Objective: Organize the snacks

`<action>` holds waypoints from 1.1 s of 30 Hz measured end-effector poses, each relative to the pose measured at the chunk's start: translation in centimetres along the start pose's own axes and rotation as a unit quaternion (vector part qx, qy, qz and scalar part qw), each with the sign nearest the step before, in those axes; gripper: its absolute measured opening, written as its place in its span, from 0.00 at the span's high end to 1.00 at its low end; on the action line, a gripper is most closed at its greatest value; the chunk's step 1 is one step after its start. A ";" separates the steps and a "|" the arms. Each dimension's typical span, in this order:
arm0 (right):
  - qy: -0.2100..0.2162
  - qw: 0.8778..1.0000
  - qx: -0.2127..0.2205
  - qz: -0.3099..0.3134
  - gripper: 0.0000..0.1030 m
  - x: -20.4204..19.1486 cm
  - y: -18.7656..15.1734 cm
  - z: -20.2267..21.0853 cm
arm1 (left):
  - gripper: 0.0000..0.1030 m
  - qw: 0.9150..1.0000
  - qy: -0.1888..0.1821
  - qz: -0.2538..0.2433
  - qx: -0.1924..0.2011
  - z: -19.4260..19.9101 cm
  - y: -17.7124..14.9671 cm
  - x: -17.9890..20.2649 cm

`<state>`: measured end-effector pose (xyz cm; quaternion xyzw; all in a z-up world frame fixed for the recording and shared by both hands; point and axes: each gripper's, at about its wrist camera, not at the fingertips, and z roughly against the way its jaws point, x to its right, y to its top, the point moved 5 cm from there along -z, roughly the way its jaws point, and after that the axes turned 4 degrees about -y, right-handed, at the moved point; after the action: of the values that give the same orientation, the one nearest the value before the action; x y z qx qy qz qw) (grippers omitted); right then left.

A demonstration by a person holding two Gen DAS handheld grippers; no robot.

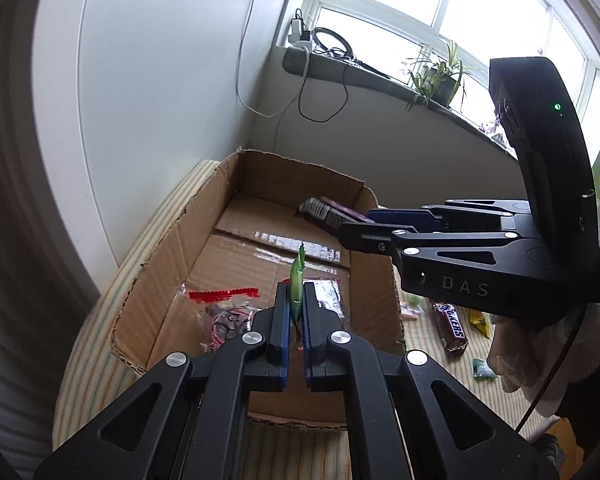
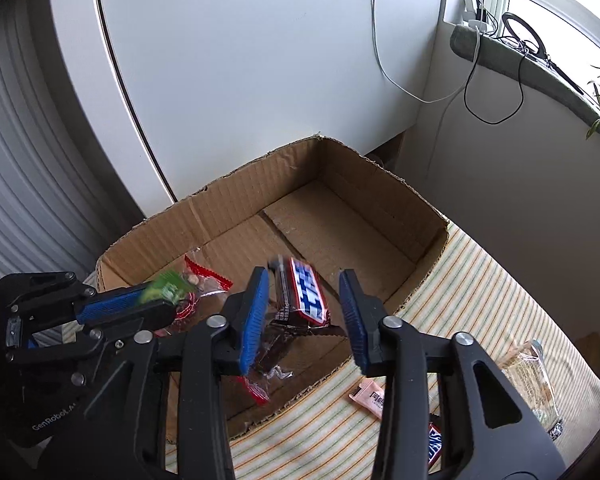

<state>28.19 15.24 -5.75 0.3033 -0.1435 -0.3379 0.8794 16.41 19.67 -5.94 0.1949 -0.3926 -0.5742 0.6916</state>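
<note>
Over the cardboard box (image 2: 380,216), near the striped surface's (image 2: 480,288) back edge, both tools hang. Left tool (image 1: 296,304): jaws shut on a green wrapper (image 1: 297,280), print unreadable. Right tool (image 2: 306,312): jaws partly apart, pads clear of the Snickers bar (image 2: 306,294) between them; whether the bar is falling can't be told. Box holds 1 red-edged clear bag (image 1: 224,304), partly hidden. Outside: 1 more Snickers (image 1: 450,326), 1 pink sachet (image 2: 370,394), 1 clear pack (image 2: 534,384), cut off; small yellow and green bits unclear.
</note>
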 end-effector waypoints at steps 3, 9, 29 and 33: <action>-0.001 1.000 0.017 -0.015 0.31 0.3 0.5 0.8 | 0.73 1.000 0.006 0.009 0.002 0.4 -0.1 -0.5; -0.007 0.999 0.027 -0.031 0.29 0.9 0.7 2.5 | 0.73 1.000 0.023 0.000 0.010 1.8 -0.1 -0.3; -0.047 0.997 0.053 -0.036 0.29 1.8 -4.3 11.7 | 0.73 0.999 0.005 -0.016 0.045 9.0 -1.0 5.2; -0.054 0.996 0.056 -0.033 0.29 1.8 -5.8 12.9 | 0.73 0.999 -0.001 -0.016 0.049 9.6 -1.5 6.2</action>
<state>20.63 4.98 0.71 0.3373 -0.1998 -0.3738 0.8406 8.28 15.19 0.89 0.2341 -0.4178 -0.5653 0.6716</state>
